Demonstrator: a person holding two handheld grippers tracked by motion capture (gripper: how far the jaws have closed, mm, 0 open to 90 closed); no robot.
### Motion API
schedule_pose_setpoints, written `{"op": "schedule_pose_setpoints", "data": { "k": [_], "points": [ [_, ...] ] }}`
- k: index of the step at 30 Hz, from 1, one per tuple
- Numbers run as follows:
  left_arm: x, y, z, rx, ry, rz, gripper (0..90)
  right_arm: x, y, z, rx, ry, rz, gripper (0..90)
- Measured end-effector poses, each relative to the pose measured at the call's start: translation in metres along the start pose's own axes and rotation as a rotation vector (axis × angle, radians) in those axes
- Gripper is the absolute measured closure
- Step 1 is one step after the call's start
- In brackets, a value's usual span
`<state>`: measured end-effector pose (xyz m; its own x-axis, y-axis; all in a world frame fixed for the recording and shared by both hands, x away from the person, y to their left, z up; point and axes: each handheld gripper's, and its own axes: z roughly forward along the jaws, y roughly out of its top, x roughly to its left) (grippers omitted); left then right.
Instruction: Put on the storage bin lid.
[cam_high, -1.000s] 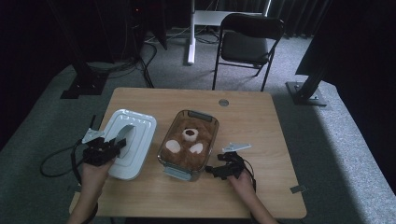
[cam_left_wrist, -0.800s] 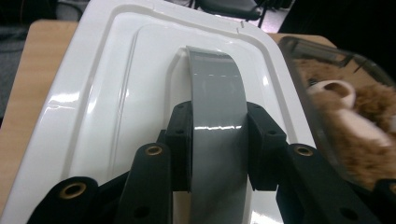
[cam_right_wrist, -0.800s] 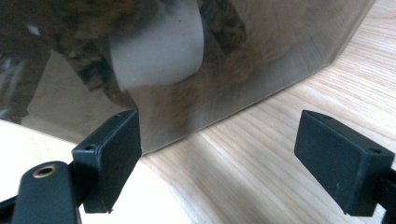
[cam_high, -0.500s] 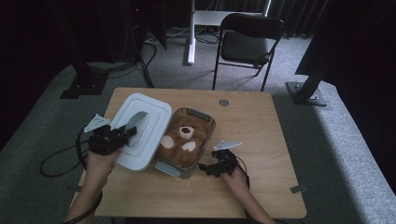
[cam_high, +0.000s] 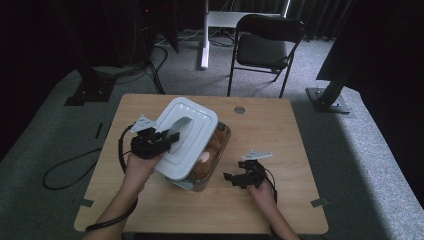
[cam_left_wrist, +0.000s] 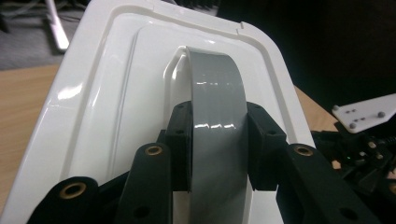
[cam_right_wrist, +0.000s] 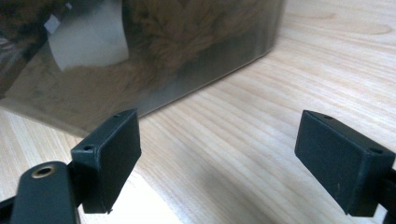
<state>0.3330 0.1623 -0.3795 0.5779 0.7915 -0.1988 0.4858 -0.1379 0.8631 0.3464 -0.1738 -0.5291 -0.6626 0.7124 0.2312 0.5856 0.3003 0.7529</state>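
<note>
A white lid (cam_high: 186, 137) with a grey handle strap (cam_left_wrist: 217, 116) hangs tilted over a clear plastic box (cam_high: 212, 160). Inside the box lies a brown teddy bear (cam_right_wrist: 187, 37), its fur pressed against the wall. My left gripper (cam_high: 167, 140) is shut on the lid's grey handle, one black jaw on each side of the strap. My right gripper (cam_high: 235, 178) rests on the table just right of the box, its jaws wide open with bare wood between them (cam_right_wrist: 219, 163).
The wooden table (cam_high: 280, 130) has a small round grommet (cam_high: 239, 109) near its far edge. A black folding chair (cam_high: 267, 47) stands behind the table. A black cable (cam_high: 70, 167) trails off the left side onto the carpet.
My left gripper has carried the lid from the table's left side up and rightwards over the box. The right gripper has eased away from the box.
</note>
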Motion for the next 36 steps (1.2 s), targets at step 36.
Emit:
{"op": "schedule_pose_setpoints", "data": {
  "k": [36],
  "points": [
    [-0.029, -0.017, 0.059, 0.079, 0.034, -0.06, 67.4, -0.008, -0.001, -0.004, -0.015, -0.016, 0.018, 13.7]
  ]
}}
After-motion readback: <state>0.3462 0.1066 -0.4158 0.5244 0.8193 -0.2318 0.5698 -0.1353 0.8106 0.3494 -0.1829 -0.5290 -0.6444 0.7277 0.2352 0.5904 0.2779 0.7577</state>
